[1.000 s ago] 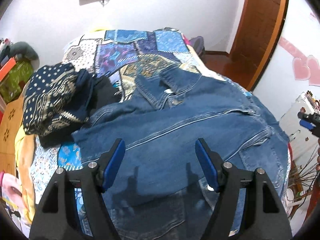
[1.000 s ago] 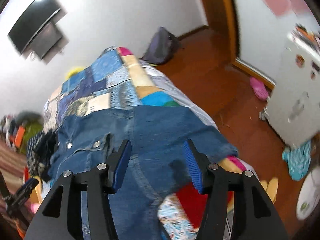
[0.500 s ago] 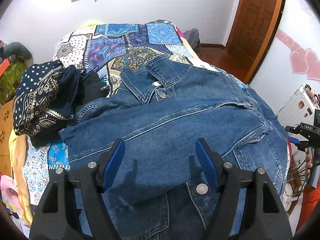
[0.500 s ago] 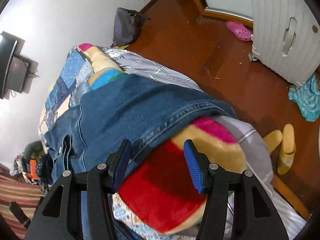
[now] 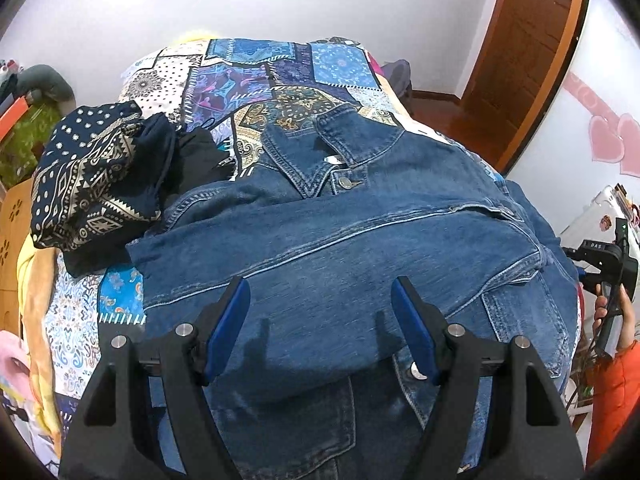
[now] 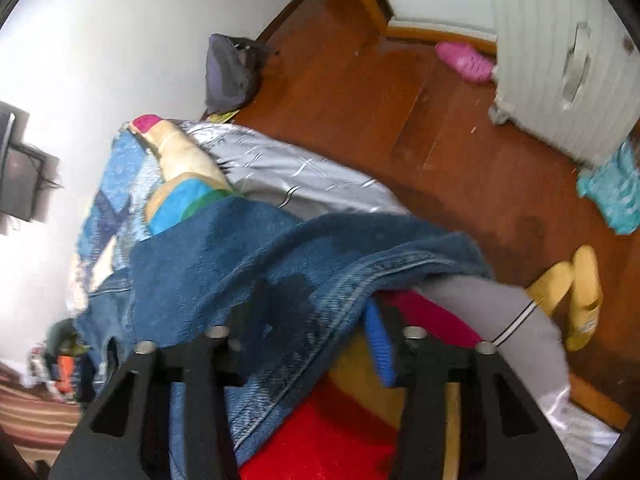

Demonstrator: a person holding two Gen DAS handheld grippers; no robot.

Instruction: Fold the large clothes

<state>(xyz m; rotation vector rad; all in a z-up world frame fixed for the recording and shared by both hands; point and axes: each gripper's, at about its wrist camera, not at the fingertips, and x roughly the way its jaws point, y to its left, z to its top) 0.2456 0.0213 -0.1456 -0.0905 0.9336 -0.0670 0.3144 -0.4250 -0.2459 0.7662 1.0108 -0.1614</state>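
Left wrist view: the left gripper (image 5: 320, 312) hangs with jaws wide apart above the denim jacket (image 5: 360, 240), which is spread across the patchwork bed (image 5: 256, 76); its lower hem is cut off. Little has changed here. Right wrist view: blurry. The right gripper (image 6: 320, 332) has pushed into the jacket's edge (image 6: 280, 264) since half a second ago; denim hides its left finger, so I cannot tell its grip.

There is one denim jacket (image 5: 360, 240), one patterned dark cloth (image 5: 92, 176) at the left, and two grippers (one per view). On the floor there are two yellow slippers (image 6: 576, 296), one pink shoe (image 6: 464, 60) and one grey bag (image 6: 232, 72).
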